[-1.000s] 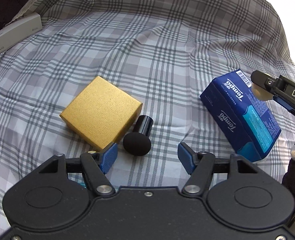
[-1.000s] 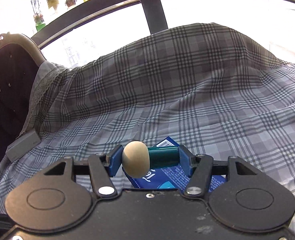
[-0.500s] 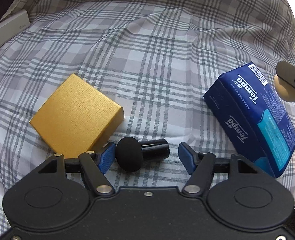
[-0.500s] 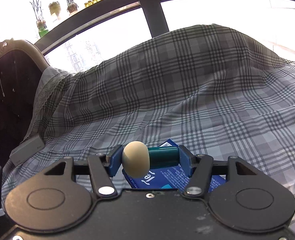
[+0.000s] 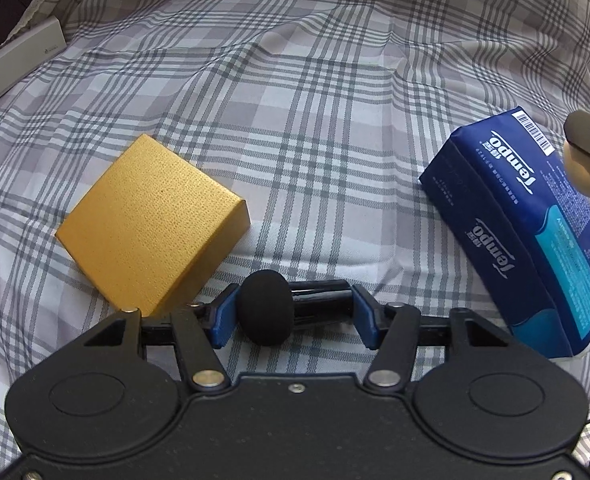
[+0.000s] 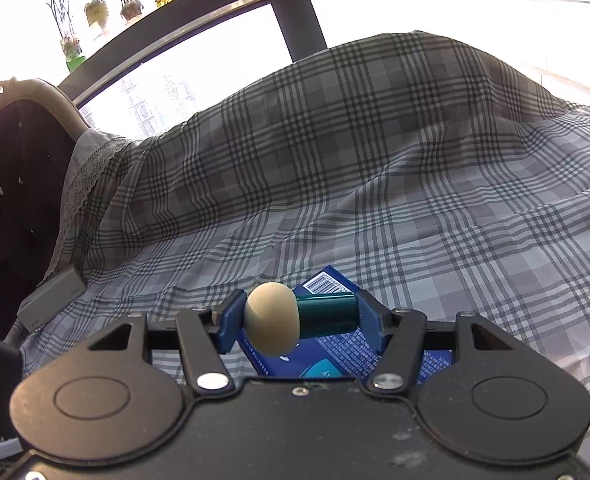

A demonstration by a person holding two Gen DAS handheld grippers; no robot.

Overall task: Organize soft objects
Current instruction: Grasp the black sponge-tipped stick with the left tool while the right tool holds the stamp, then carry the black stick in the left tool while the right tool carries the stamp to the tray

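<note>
Left hand-held gripper [image 5: 291,314] closing on the black puff [image 5: 266,307]; right hand-held gripper [image 6: 299,320] clamped on the beige puff [image 6: 271,318].

The black puff lies on the bed [image 5: 295,120], endwise between the left pads: foam head against the 9 o'clock pad, handle end at the 3 o'clock pad. Risk: a lengthwise squeeze compresses the foam, so the puff may pivot or pop out on lifting; the gold box [image 5: 151,224], just beside at 10 o'clock, could get nudged. The right holds its puff the same way above the tissue pack [image 6: 335,354], so a slip would drop it there. Containers: the gold box is shut, contents unseen; the tissue pack at 3 o'clock looks sealed; the grey box [image 5: 15,64] at 10 o'clock, well apart, is closed.
</note>
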